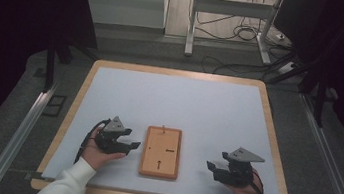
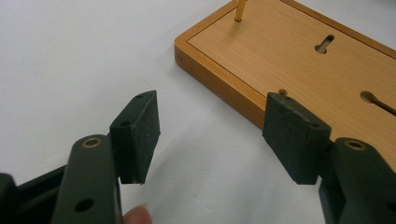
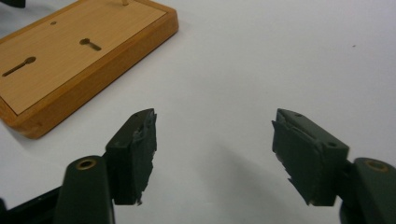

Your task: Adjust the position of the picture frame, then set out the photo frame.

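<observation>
A small wooden board [image 1: 161, 152] with keyhole slots lies on the white mat, near the front middle. A thin brass peg [image 1: 163, 127] stands upright at its far end. My left gripper [image 1: 132, 145] rests on the mat just left of the board, open and empty, pointing at it. In the left gripper view the board [image 2: 289, 56] and peg [image 2: 240, 10] lie just past the open left gripper [image 2: 212, 100]. My right gripper [image 1: 211, 167] sits on the mat to the board's right, well apart from it. Its jaws stand wide with nothing between them; the right gripper [image 3: 214, 116] faces bare mat, the board [image 3: 79, 51] off to one side.
The white mat [image 1: 175, 97] covers a wooden table [image 1: 275, 141], and its far half is bare. Beyond the table are a grey floor, cables and a metal stand [image 1: 192, 24]. Metal rails [image 1: 19, 132] run along both sides.
</observation>
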### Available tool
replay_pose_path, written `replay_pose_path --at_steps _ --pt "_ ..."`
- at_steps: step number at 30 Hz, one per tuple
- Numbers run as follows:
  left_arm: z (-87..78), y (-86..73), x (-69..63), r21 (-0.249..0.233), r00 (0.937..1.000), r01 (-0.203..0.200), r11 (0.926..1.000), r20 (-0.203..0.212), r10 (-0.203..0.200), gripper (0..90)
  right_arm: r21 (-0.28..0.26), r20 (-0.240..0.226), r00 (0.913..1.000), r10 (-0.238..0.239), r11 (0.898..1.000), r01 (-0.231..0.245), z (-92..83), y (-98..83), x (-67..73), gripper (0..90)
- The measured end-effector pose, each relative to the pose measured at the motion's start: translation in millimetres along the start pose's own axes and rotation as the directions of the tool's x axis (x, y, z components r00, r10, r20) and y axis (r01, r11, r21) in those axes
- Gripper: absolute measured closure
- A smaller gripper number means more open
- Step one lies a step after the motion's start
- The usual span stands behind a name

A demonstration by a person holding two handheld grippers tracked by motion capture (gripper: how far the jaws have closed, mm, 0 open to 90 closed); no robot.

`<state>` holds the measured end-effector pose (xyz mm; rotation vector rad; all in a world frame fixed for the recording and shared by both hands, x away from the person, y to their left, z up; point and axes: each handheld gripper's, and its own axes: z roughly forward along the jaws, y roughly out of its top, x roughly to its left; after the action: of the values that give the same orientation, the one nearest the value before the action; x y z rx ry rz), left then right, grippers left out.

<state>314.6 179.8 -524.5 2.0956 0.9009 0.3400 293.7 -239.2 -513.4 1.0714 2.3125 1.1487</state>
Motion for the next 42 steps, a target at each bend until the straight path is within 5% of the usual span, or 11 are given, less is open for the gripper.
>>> replay_pose_path --at_steps 13,29,42 --pt "4.7 10.4 -3.7 -0.017 0.9995 -0.032 0.9993 0.006 0.032 35.9 0.009 0.038 0.9993 -0.007 1.0 0.007 -8.0 -6.0 2.8 26.5" --pt "17.4 37.9 -6.3 -0.033 0.9941 -0.083 0.996 0.068 0.085 33.2 -0.009 0.043 0.9991 -0.004 1.0 0.004 -11.6 -6.7 1.7 26.0" --pt "40.3 47.8 2.0 -0.024 0.9906 -0.071 0.9972 0.115 0.073 33.0 0.004 0.037 0.9992 -0.012 1.0 0.012 -6.5 -6.5 2.1 25.2"
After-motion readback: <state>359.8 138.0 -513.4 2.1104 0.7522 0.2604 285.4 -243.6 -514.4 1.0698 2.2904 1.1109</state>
